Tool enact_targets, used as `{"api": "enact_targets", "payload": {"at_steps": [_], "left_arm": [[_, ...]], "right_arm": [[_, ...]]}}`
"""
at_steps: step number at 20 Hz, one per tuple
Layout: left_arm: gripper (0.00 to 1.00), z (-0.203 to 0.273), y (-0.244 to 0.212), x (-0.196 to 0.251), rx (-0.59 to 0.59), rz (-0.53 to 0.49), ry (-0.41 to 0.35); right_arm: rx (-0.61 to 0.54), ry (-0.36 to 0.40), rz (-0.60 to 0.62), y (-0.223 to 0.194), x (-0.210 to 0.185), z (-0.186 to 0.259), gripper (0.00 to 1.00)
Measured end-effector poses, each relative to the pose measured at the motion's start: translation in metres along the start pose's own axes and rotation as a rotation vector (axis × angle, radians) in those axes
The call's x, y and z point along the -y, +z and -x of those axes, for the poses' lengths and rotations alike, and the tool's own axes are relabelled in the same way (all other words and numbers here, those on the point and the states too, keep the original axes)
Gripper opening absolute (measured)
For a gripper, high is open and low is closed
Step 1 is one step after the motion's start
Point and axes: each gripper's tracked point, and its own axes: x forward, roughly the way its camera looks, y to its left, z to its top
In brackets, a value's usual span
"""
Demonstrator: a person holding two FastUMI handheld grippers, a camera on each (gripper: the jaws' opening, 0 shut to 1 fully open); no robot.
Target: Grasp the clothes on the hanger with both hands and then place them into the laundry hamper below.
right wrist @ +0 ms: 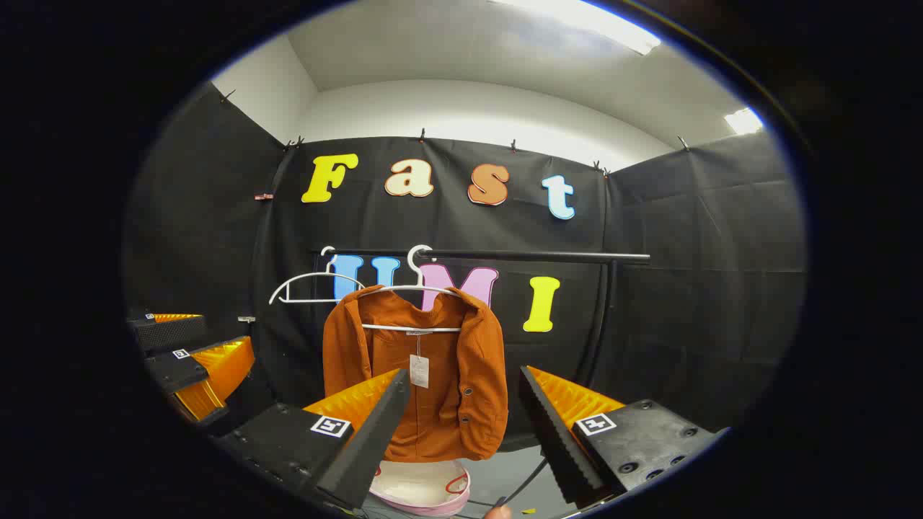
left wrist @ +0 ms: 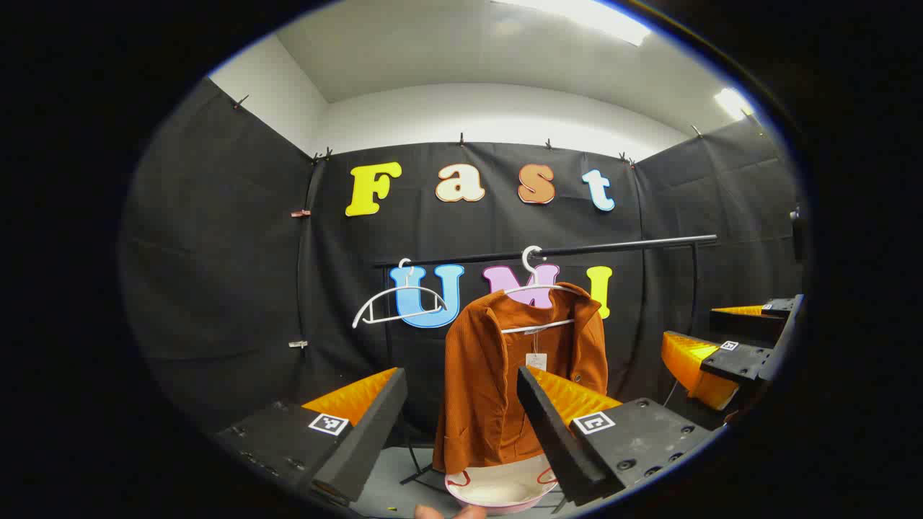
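Left gripper [left wrist: 461, 404]: released, jaws wide, well short of the rust-orange ribbed jacket [left wrist: 497, 375] hanging on a white plastic hanger [left wrist: 537, 288] from the black rail [left wrist: 577, 250]. Pink-rimmed white laundry hamper [left wrist: 497, 490] directly below. Right gripper [right wrist: 465, 407]: released, likewise clear. Risk: pulling one-sided may snag the collar on the hanger and drop the jacket beside the hamper.

An empty white plastic hanger [left wrist: 395, 303] hangs on the black metal rail [left wrist: 548, 251], at its left end. Bright ceiling light panels [right wrist: 584, 20] glow above white upper walls [right wrist: 461, 108]. Grey floor [left wrist: 393, 479] lies below.
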Motion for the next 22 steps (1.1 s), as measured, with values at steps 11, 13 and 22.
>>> {"api": "enact_targets", "payload": {"at_steps": [11,13,22], "left_arm": [[0.96,-0.001,-0.003,0.002,-0.005,0.012,-0.001],[0.97,-0.003,-0.004,0.002,-0.006,0.015,-0.003],[0.97,-0.013,-0.006,0.001,-0.009,0.01,-0.022]], "right_arm": [[0.0,-0.007,0.0,-0.002,0.001,-0.004,0.98],[0.004,-0.01,0.001,-0.001,0.002,-0.004,0.97],[0.0,-0.017,-0.003,-0.003,-0.004,-0.013,0.98]]}}
